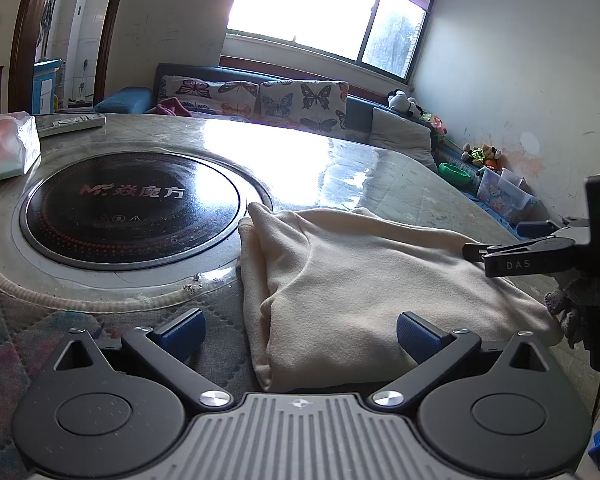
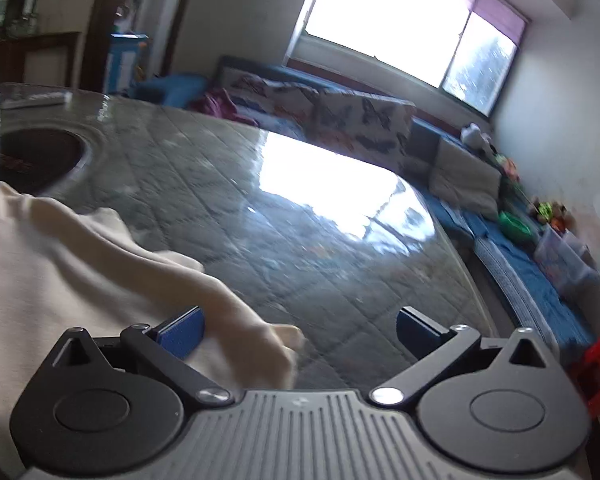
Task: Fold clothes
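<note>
**Folded Garment on Table, Both Grippers Spread Wide**

One round table covered in grey quilted cloth under a glossy clear sheet [image 1: 360,160] carries all items. One black circular induction hob [image 1: 132,208] is set into its left part; the printed white and red marking reads "MF" followed by Chinese characters.

One cream fleece garment [image 1: 380,280], folded into a rough rectangle, lies on the near part of the table, just right of the hob, its far-left corner touching the hob's rim. In the right wrist view the same garment [image 2: 60,260] fills the near left.

Two grippers are present. The left gripper [image 1: 300,330] stands with blue-padded fingers wide apart, straddling the garment's near-left edge and holding nothing. The right gripper [image 2: 300,330] is likewise spread wide and empty; its left finger is over the garment's edge, its right finger over bare table. In the left wrist view its black finger carries the letters "DAS".

One white tissue pack [image 1: 4,148] and one grey remote control [image 1: 70,123] lie far left.
</note>
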Available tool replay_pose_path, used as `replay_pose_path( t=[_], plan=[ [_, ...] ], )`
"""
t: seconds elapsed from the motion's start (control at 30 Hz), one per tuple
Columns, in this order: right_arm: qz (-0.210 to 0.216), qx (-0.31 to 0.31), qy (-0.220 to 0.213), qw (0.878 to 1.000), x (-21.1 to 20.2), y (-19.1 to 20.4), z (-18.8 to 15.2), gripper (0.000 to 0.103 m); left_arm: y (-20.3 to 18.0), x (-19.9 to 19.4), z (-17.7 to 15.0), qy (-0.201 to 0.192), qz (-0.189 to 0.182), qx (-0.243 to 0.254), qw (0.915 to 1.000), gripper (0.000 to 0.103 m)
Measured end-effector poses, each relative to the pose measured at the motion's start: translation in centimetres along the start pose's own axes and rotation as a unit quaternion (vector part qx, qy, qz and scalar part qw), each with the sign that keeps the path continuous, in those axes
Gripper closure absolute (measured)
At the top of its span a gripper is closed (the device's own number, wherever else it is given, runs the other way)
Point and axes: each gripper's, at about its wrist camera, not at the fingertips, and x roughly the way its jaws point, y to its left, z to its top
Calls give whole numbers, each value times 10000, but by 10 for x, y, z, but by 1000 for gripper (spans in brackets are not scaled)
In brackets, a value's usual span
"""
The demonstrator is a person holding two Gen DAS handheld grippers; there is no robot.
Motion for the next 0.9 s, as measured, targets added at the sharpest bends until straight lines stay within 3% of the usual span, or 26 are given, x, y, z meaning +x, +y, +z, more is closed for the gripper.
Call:
replay_pose_path(
  t=[0.13, 0.5, 0.67, 0.9],
  plan=[
    [301, 516, 134, 9981, 7, -18, -2, 0, 0, 1, 1, 3, 10, 12, 10000, 0],
    [128, 600, -46, 9981, -9, -43, -11, 0, 0, 2, 1, 10, 26, 34, 10000, 0],
    [381, 128, -203, 9990, -41, -36, -22, 0, 0, 3, 1, 21, 45, 60, 10000, 0],
    [125, -371, -283, 9988, -70, -25, -52, 0, -1, 5, 1, 33, 67, 87, 9999, 0]
  ],
)
